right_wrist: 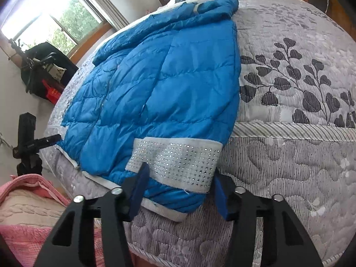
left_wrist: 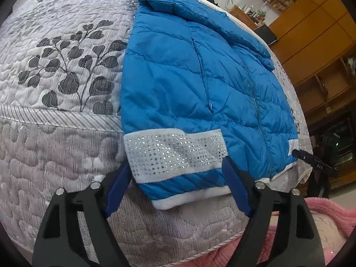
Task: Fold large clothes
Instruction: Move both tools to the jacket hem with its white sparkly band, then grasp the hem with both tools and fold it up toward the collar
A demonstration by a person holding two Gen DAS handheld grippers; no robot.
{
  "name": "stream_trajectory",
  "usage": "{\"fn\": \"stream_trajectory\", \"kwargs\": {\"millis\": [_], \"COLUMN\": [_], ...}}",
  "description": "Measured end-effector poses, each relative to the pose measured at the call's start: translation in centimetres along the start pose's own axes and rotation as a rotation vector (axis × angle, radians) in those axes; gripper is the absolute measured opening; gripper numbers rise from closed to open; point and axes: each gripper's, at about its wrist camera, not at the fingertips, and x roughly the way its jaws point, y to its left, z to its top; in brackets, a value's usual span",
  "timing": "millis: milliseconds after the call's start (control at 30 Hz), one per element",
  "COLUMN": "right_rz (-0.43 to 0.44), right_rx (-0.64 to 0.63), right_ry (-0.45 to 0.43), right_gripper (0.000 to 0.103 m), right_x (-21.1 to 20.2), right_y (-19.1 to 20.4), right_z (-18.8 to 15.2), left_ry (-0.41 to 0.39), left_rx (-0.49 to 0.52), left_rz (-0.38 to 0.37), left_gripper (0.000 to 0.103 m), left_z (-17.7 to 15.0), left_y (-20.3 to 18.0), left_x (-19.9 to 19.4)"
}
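A blue quilted puffer jacket (left_wrist: 189, 77) lies flat on the bed, hood at the far end, with one sleeve folded along its body. The sleeve ends in a white cuff studded with sparkles (left_wrist: 173, 153). My left gripper (left_wrist: 176, 164) is open just above the near hem, its blue fingers (left_wrist: 118, 191) spread on either side of that cuff and closed on nothing. In the right wrist view the same jacket (right_wrist: 160, 84) and sparkly cuff (right_wrist: 178, 160) appear. There my right gripper (right_wrist: 180, 171) is also open, straddling the cuff.
The bed carries a grey quilt with a dark leaf print (left_wrist: 66, 71) (right_wrist: 300, 89). A black device on a stand (left_wrist: 313, 162) (right_wrist: 29, 138) touches the jacket's hem corner at the bed's edge. A pink blanket (right_wrist: 24, 200), wooden cabinets (left_wrist: 316, 33) and a window (right_wrist: 55, 15) surround the bed.
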Motion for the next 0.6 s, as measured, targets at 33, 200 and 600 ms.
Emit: {"fn": "stream_trajectory", "kwargs": {"millis": [33,200,600], "right_rz": [0.003,0.012,0.201], "right_rx": [0.003,-0.024,-0.010], "right_ry": [-0.005,-0.062,-0.193], "right_gripper": [0.046,0.021,0.013], "right_x": [0.0,-1.0,-6.3], "right_y": [-0.1,0.2,0.5], "right_z": [0.0,0.0,4.4], "left_ry": [-0.003,-0.029,-0.228], "left_rx": [0.001,-0.016,0.006], "left_rz": [0.006,0.005,-0.202], "left_gripper": [0.067,0.038,0.013], "left_z": [0.0,-0.1,3.7], "left_y": [-0.1,-0.3,-2.4], "left_x": [0.1,0.1,-5.3]}}
